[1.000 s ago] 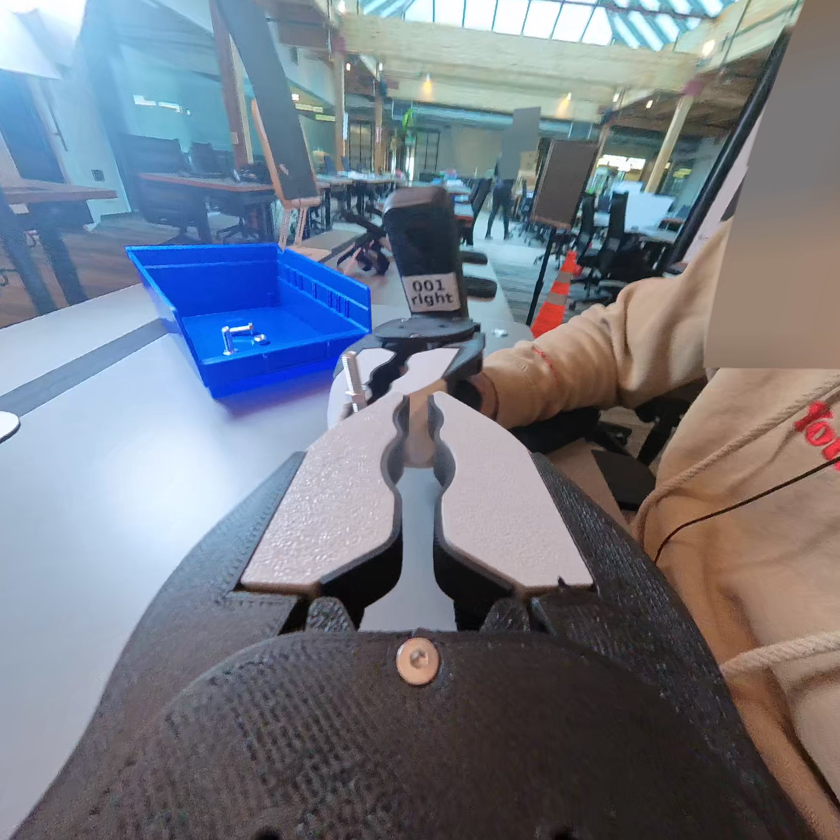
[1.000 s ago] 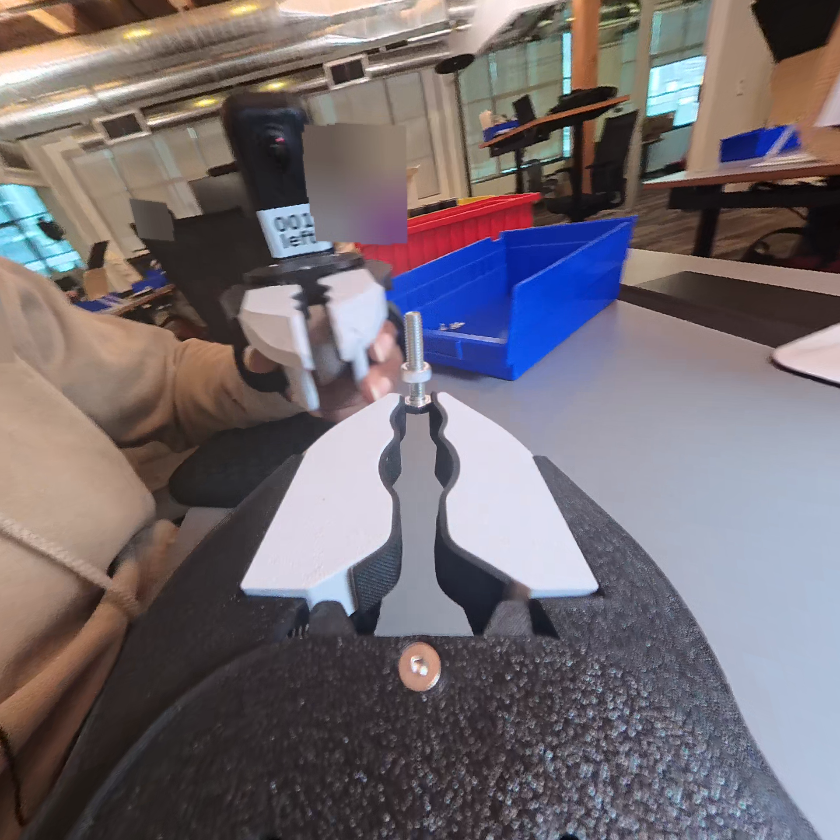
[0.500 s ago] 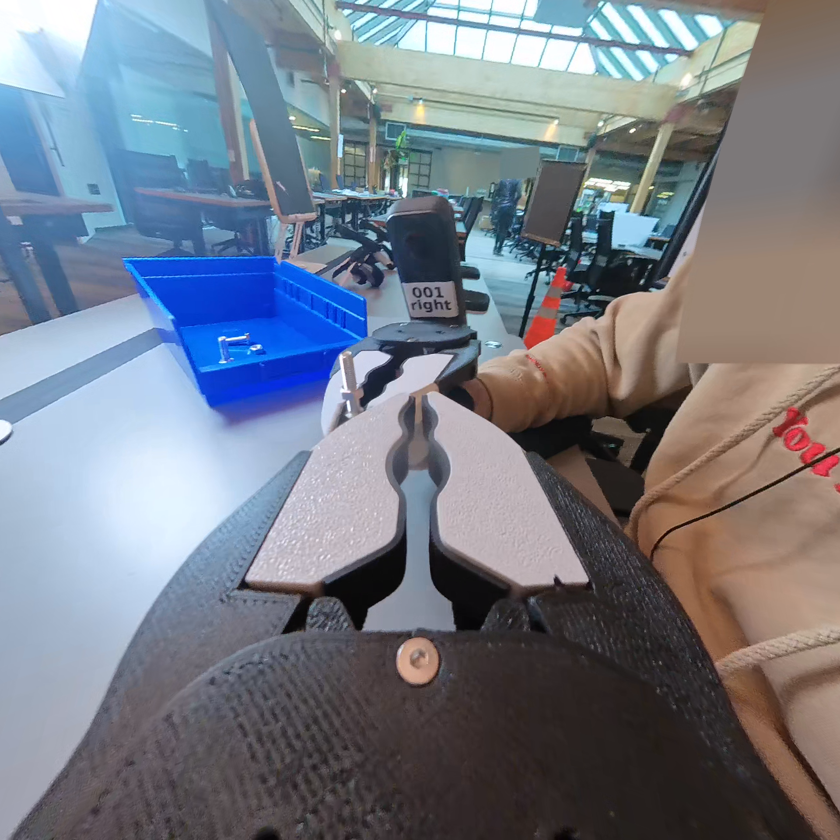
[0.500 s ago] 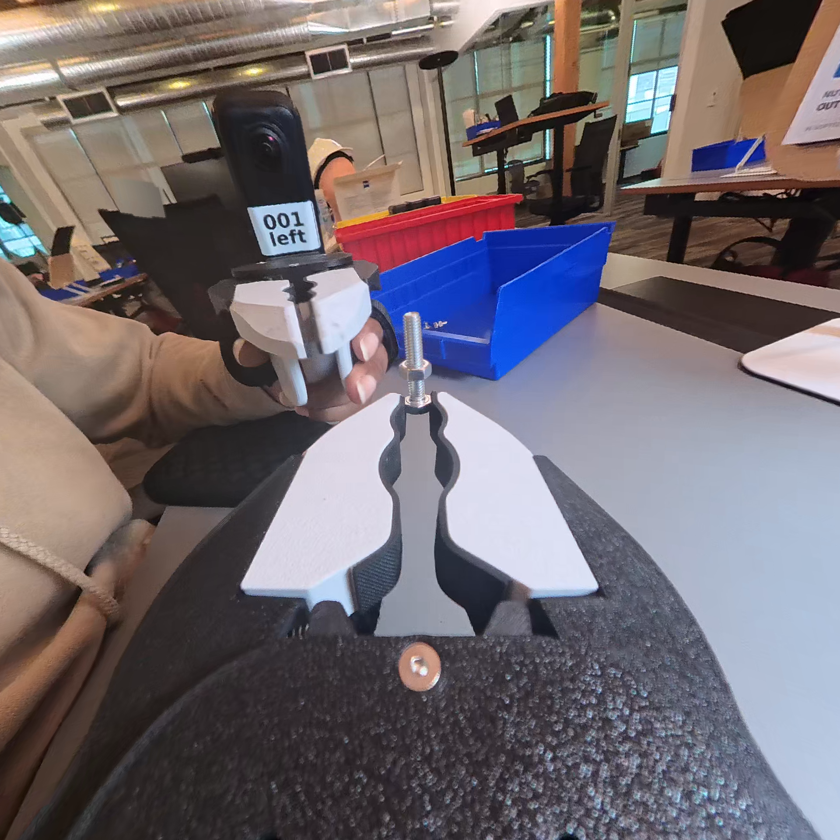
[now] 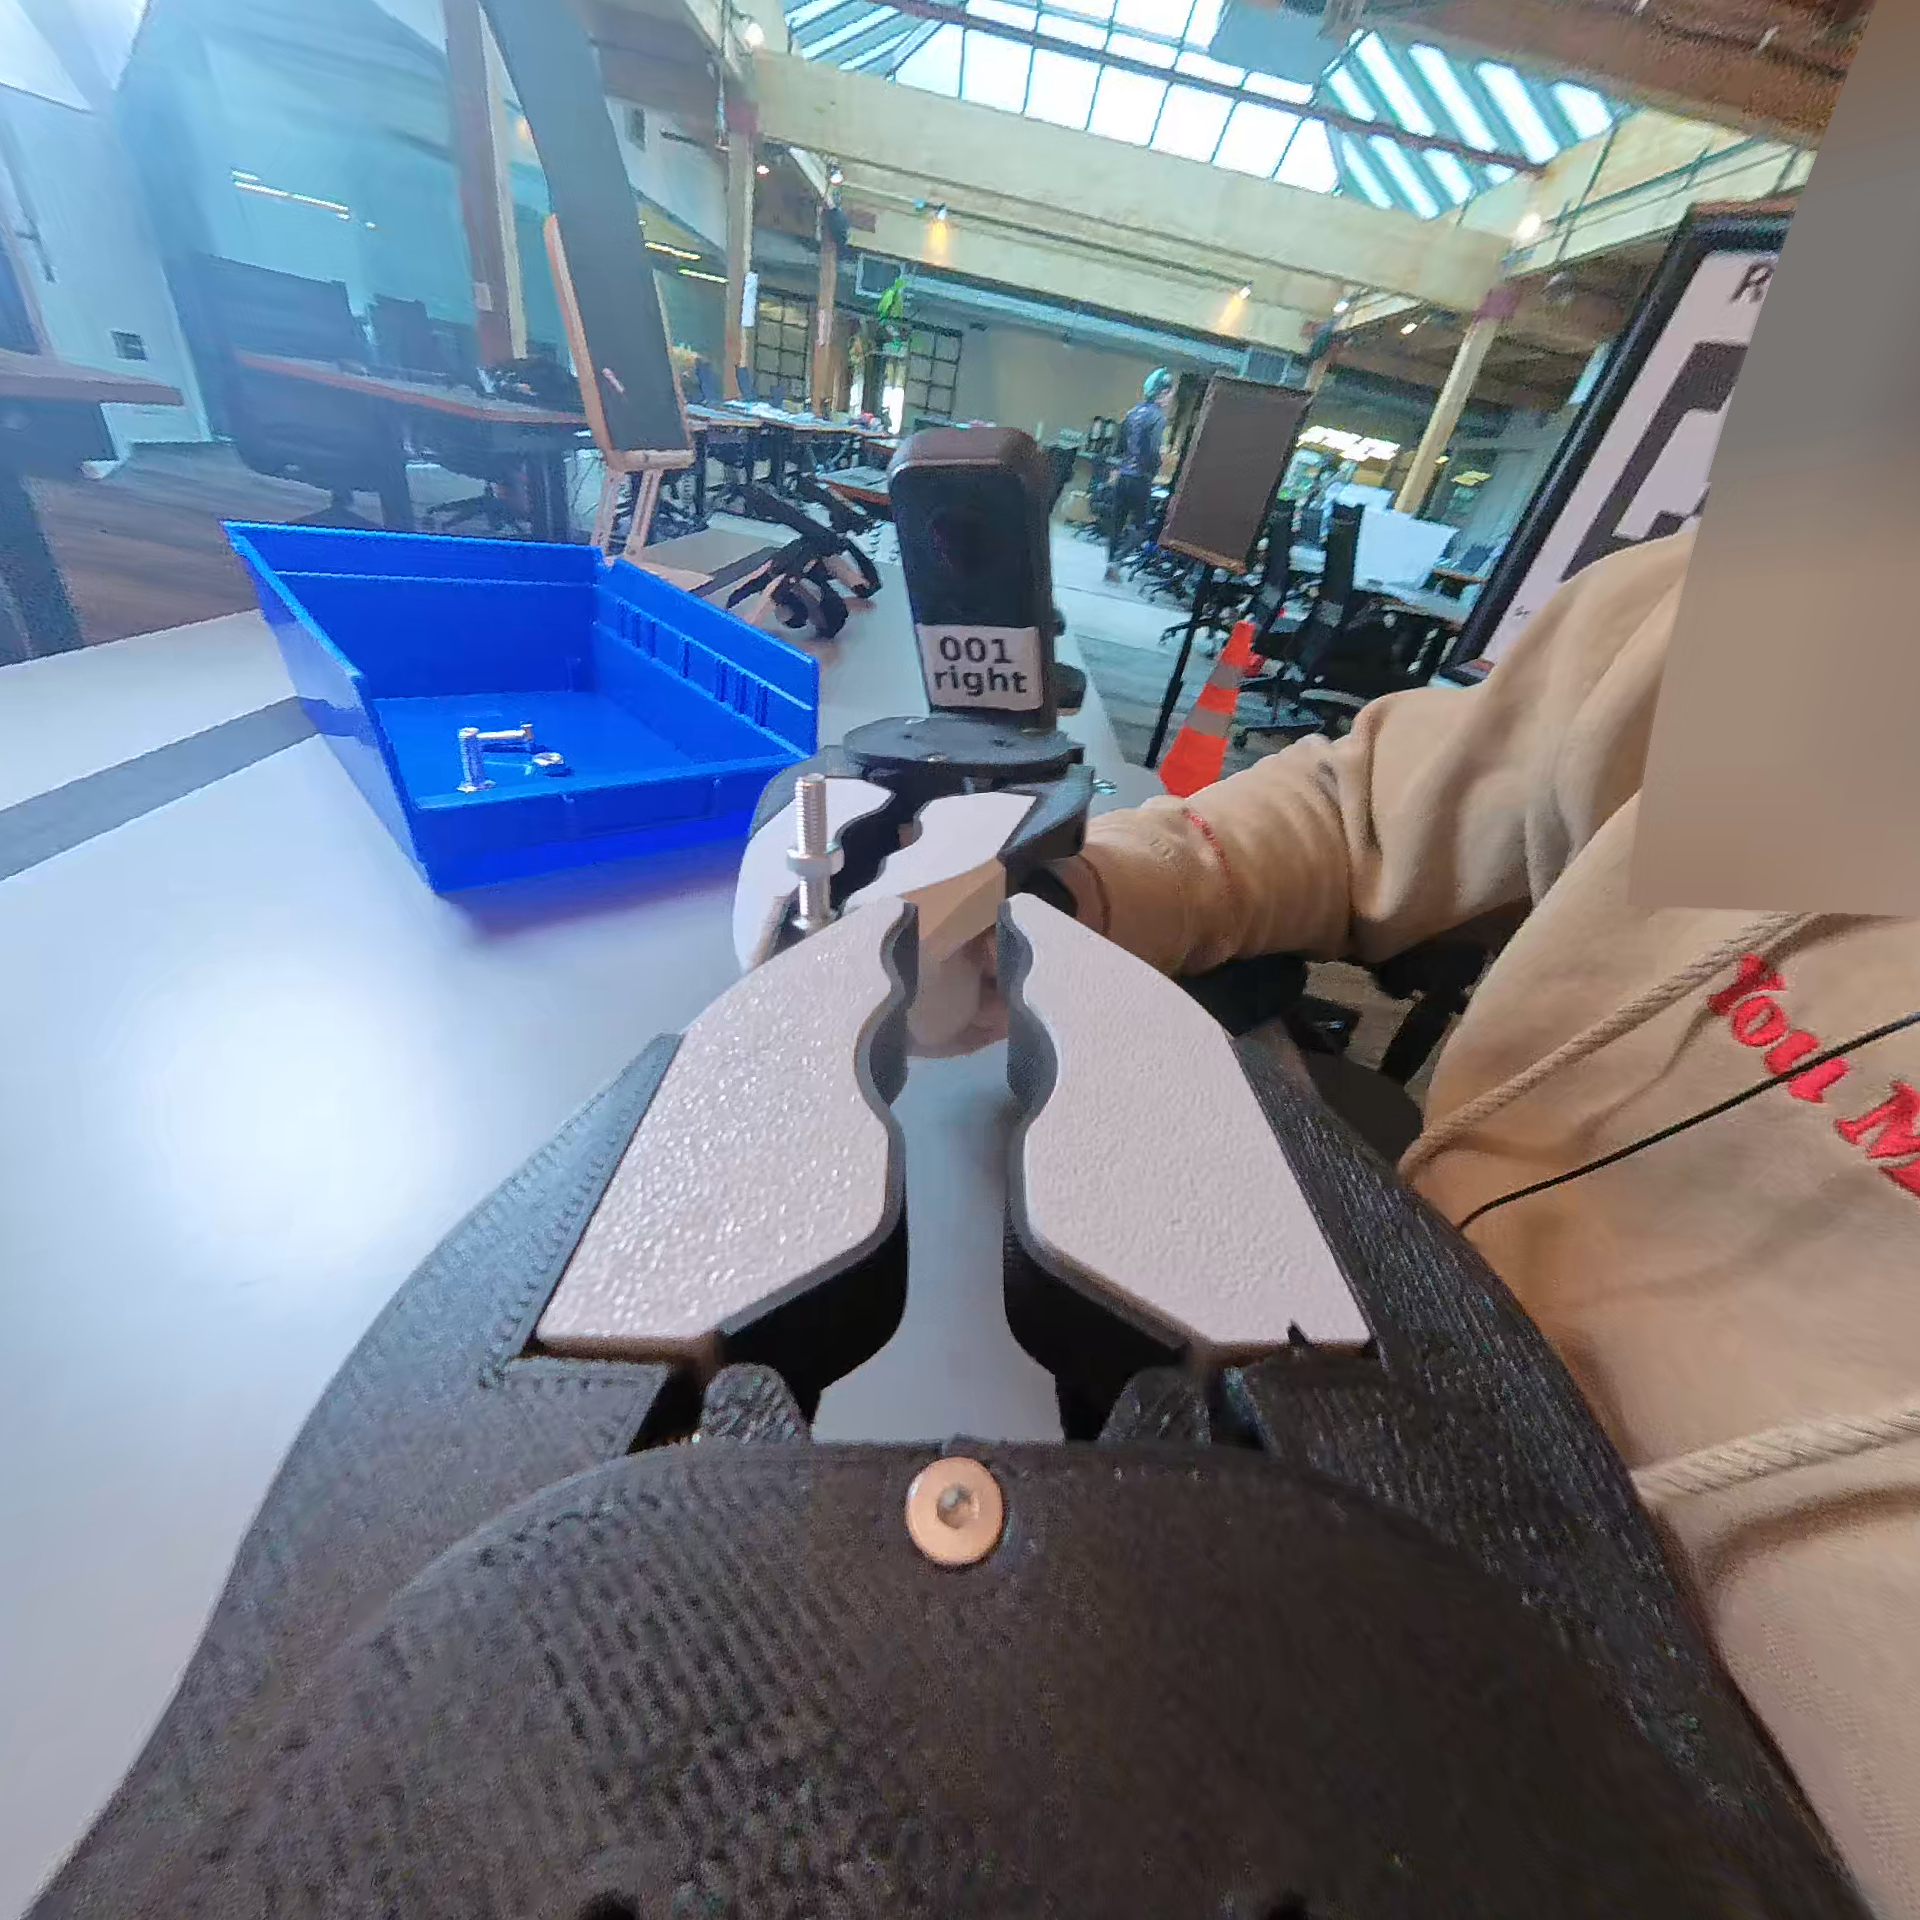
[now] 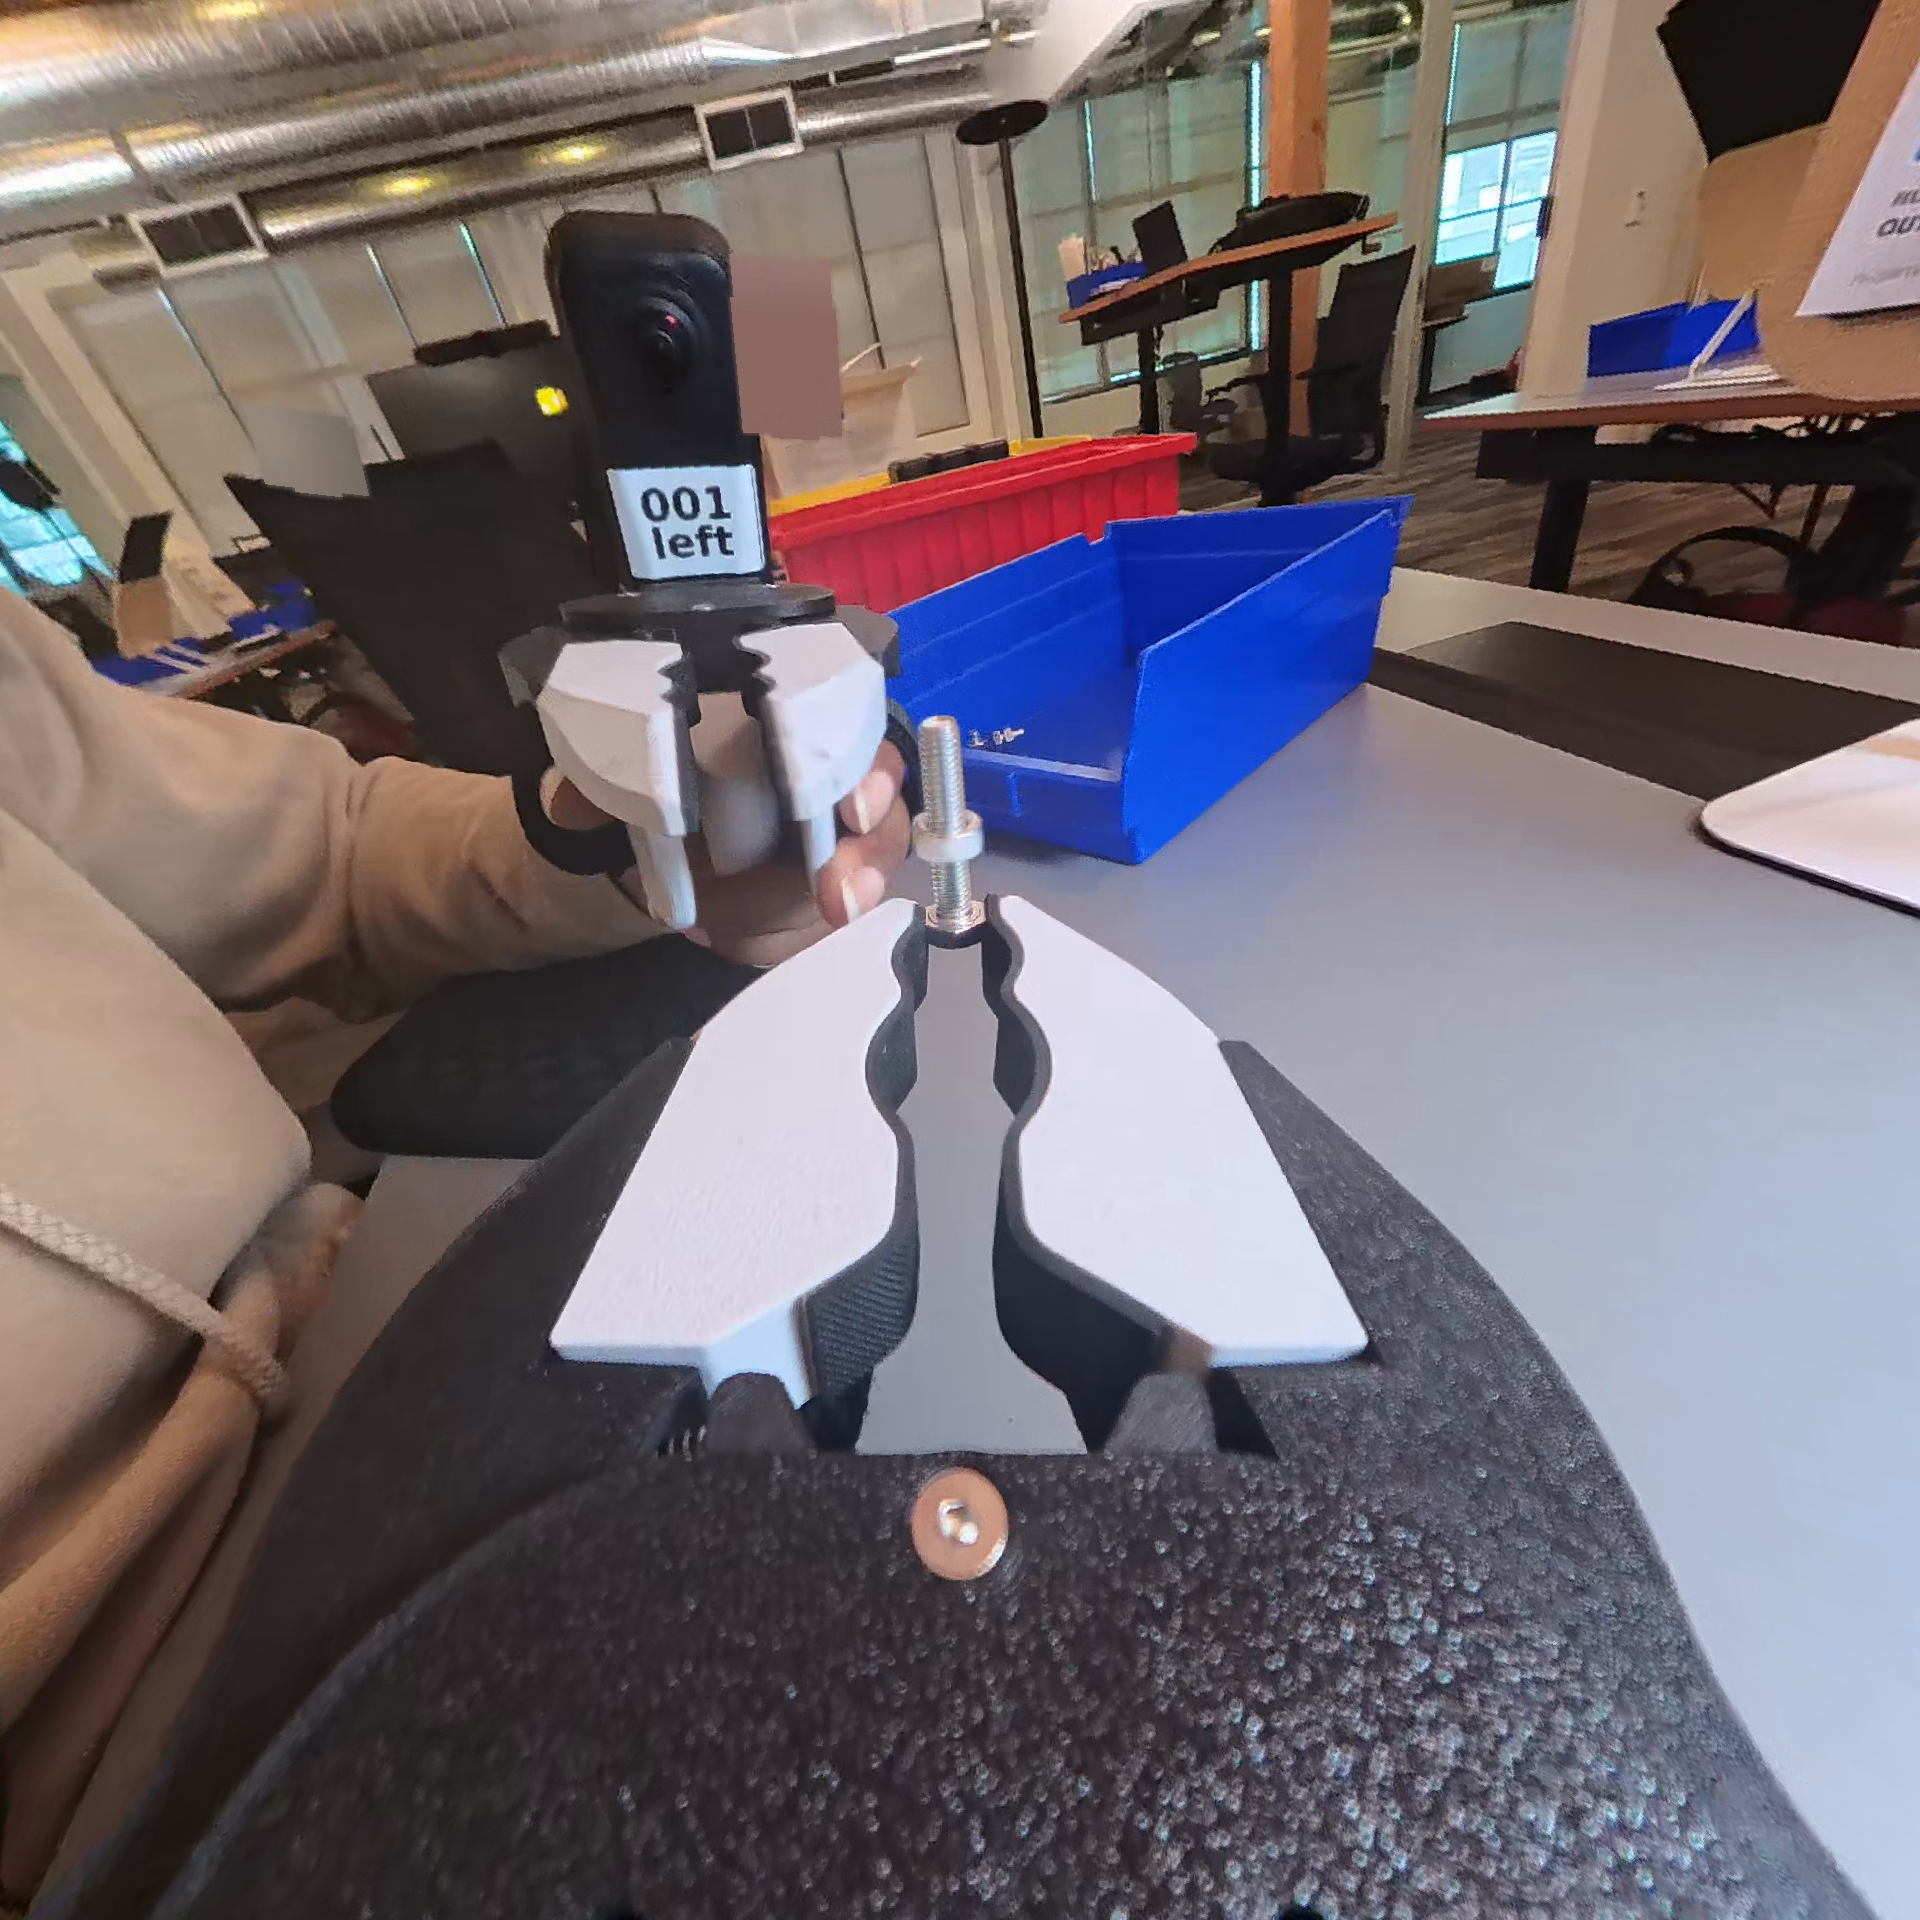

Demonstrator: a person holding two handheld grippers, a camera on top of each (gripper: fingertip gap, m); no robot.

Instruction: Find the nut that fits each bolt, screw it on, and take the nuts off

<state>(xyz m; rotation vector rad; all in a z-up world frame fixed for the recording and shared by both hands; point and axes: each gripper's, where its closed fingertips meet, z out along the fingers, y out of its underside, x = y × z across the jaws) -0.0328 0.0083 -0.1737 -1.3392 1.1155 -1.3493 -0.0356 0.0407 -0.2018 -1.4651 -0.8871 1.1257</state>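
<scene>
Bolt (image 6: 943, 821) upright at centre of the right wrist view, head pinched between the tips of the right gripper (image 6: 954, 925); jaws clenched on it, threaded shank pointing up; nut (image 6: 948, 831) sitting partway down the thread, above the head and clear of the fingertips. Left gripper (image 5: 954, 935) empty, jaws released with a narrow gap, held just beside the bolt at upper left of the right wrist view, gripped by a hand (image 6: 821, 883); same bolt visible left of centre in the left wrist view, poking up beside the right gripper's white fingers.

Judged step: nut already threaded on, so removal or further turning in hand; next move calling for the left jaws closing squarely on the nut's flats and twisting while the right keeps the head from spinning; risk of slipping on so small a part.

Blue bin (image 5: 727, 686) on the grey surface (image 5: 208, 1039) at upper left of the left wrist view, open front, holding a few loose bolts and nuts (image 5: 499, 746) on its floor; red bin (image 6: 987, 520) behind it in the right wrist view, contents hidden.
</scene>
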